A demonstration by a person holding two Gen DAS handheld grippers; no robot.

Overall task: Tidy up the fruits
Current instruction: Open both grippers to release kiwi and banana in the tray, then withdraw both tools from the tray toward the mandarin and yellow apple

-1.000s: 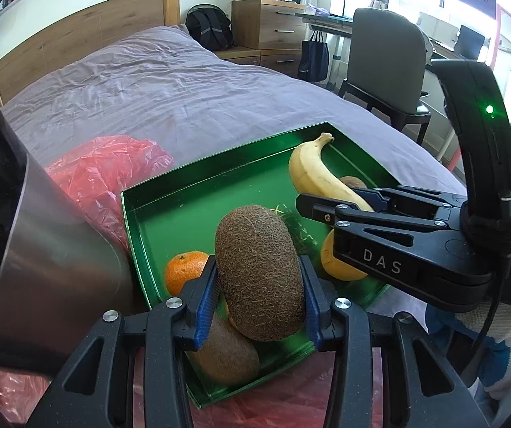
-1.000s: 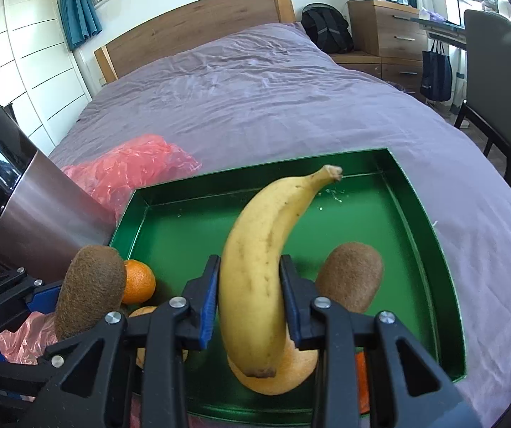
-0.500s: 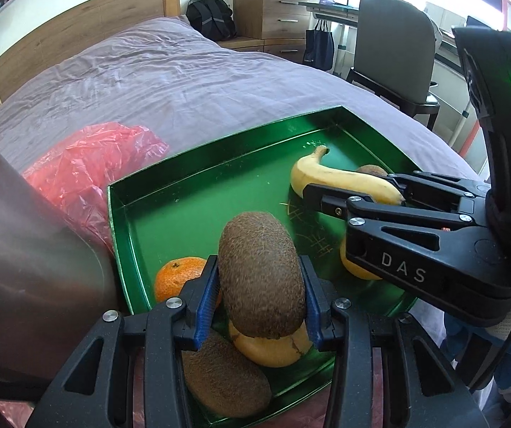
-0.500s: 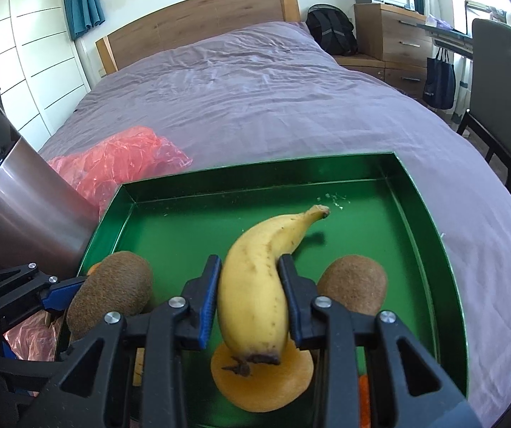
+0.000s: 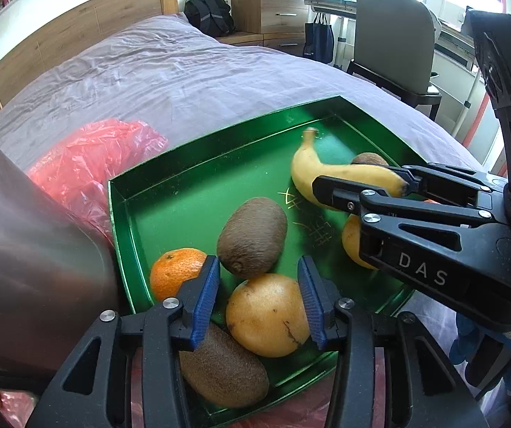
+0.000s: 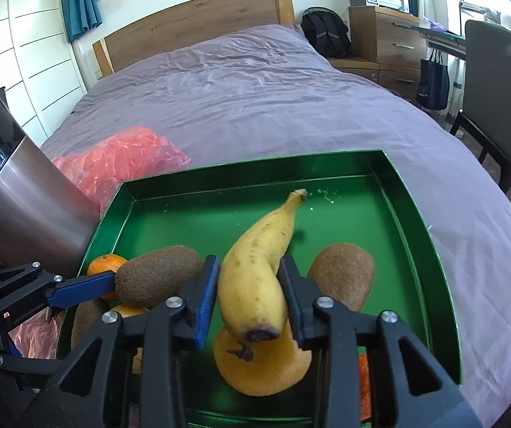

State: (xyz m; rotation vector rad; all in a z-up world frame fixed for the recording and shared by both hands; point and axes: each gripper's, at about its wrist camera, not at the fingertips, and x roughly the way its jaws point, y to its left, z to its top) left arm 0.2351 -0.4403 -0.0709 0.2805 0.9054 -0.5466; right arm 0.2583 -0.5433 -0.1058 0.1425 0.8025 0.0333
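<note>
A green tray (image 5: 198,157) lies on the bed with fruit in it. My left gripper (image 5: 257,278) has its jaws opening, and nothing is pressed between the blue pads. A brown kiwi (image 5: 252,235) lies free on the tray floor just past its fingertips. Beside the kiwi are a mandarin (image 5: 173,271), a yellow-orange round fruit (image 5: 266,314) and a second kiwi (image 5: 220,367). My right gripper (image 6: 249,267) is shut on a banana (image 6: 255,271), whose stem end points at the tray's far side. A third kiwi (image 6: 341,274) lies right of the banana, and another yellow-orange fruit (image 6: 262,367) sits under it.
A crumpled red plastic bag (image 5: 88,164) lies left of the tray on the purple bedsheet (image 6: 255,89). A tall steel container (image 5: 24,249) stands close at the left. A grey chair (image 5: 391,42) and a desk stand beyond the bed's right edge.
The left gripper came down over the tray and let go of the kiwi, which now rests on the tray floor. The right gripper lowered the banana toward the tray while still gripping it.
</note>
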